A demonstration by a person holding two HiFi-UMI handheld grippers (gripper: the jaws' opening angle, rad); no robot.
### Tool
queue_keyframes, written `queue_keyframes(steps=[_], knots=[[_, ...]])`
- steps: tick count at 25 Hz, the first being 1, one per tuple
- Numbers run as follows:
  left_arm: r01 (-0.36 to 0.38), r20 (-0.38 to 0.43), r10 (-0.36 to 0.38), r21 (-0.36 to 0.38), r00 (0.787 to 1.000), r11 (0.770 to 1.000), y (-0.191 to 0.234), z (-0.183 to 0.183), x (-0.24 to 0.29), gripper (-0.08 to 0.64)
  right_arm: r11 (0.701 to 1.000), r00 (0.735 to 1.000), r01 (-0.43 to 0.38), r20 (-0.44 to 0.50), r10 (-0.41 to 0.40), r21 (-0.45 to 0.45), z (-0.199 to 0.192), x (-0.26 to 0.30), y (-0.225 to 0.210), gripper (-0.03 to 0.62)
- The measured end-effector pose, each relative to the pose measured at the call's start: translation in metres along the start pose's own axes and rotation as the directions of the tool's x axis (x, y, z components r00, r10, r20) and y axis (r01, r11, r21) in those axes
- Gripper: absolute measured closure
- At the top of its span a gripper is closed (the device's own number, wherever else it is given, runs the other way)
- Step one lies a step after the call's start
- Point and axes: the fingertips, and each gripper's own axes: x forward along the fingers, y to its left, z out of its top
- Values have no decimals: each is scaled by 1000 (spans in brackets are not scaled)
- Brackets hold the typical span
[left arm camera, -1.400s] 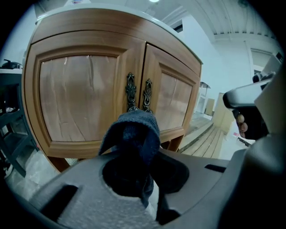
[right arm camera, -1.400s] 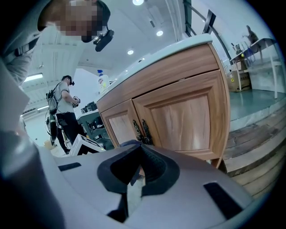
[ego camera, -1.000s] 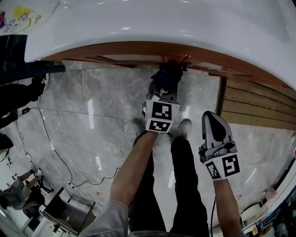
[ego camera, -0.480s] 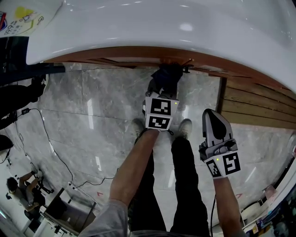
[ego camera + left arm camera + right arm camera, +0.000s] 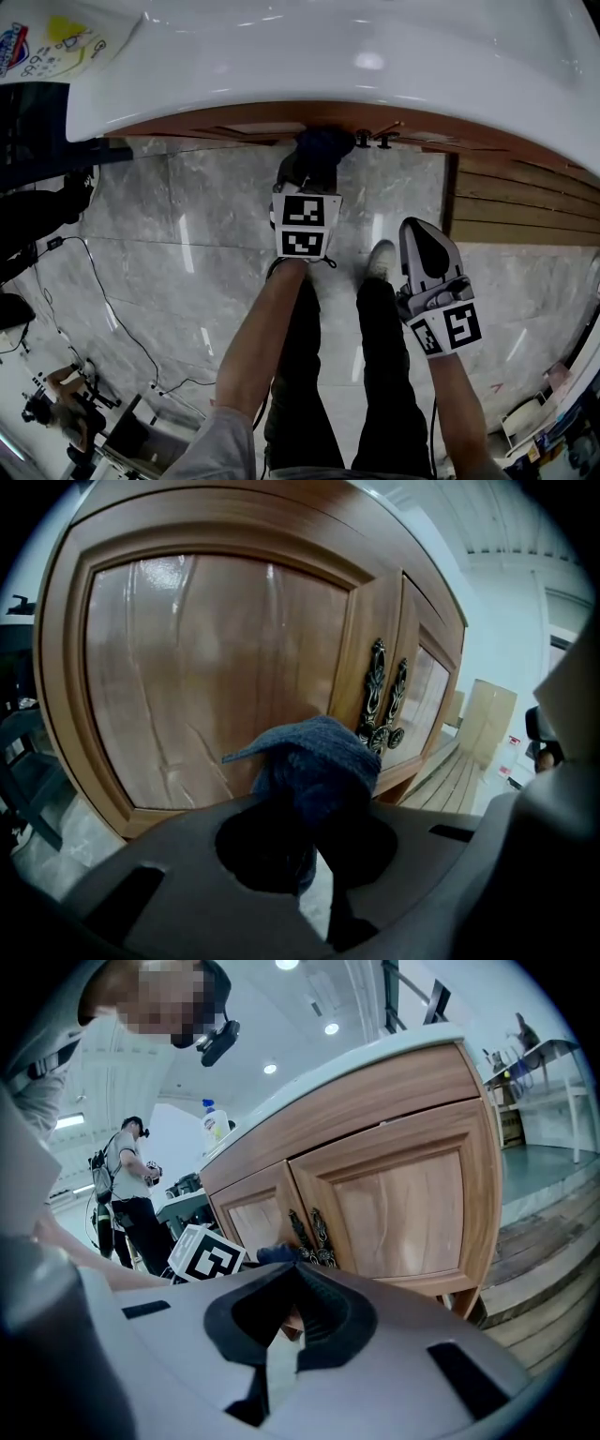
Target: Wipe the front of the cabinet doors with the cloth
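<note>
Left gripper view shows the cloth [image 5: 314,761], dark blue, nubby and bunched into a lump, pressed against the glossy arched wood panel of the left door [image 5: 187,667]. It sits just beside two ornate dark metal handles [image 5: 375,696]. The left gripper [image 5: 312,829] pinches the cloth between its jaws, while the right gripper [image 5: 292,1302] hangs apart from the cabinet, jaws pressed together on nothing, above the grey marble floor [image 5: 187,216].

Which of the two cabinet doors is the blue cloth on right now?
The left-hand door, just left of the ornate handles. The left gripper holds the cloth against it; the right-hand door has nothing on it.
</note>
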Motion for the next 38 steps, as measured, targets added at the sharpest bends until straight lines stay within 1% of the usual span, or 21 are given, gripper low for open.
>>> queue_keyframes(steps=[8,12,17,22,26,31,36,38], knots=[[-7,11,7,0,1000,1000,32,1,-13,523,1000,1000,20,5,-20,-10,-1,9,26,583],[-18,11,18,-20,1000,1000,56,-3,-22,523,1000,1000,27,11,-27,-15,0,18,41,583],[-28,10,28,-24,1000,999,86,-6,-35,523,999,1000,25,17,-24,-22,1,33,66,583],[-58,3,58,-44,998,997,118,-11,-51,523,1000,1000,14,23,-14,-27,4,45,89,583],[-70,0,70,-29,998,997,139,-13,-62,523,999,1000,8,29,-7,-35,8,52,101,583],[-83,-17,82,-17,996,996,153,-17,-74,523,999,999,4,32,-3,-35,11,56,110,583],[-137,-16,136,-70,991,988,176,-23,-84,523,999,1000,-5,29,6,-39,10,57,113,583],[-151,-19,150,-79,989,985,184,-25,-87,523,999,1000,-9,27,10,-39,9,57,114,583]])
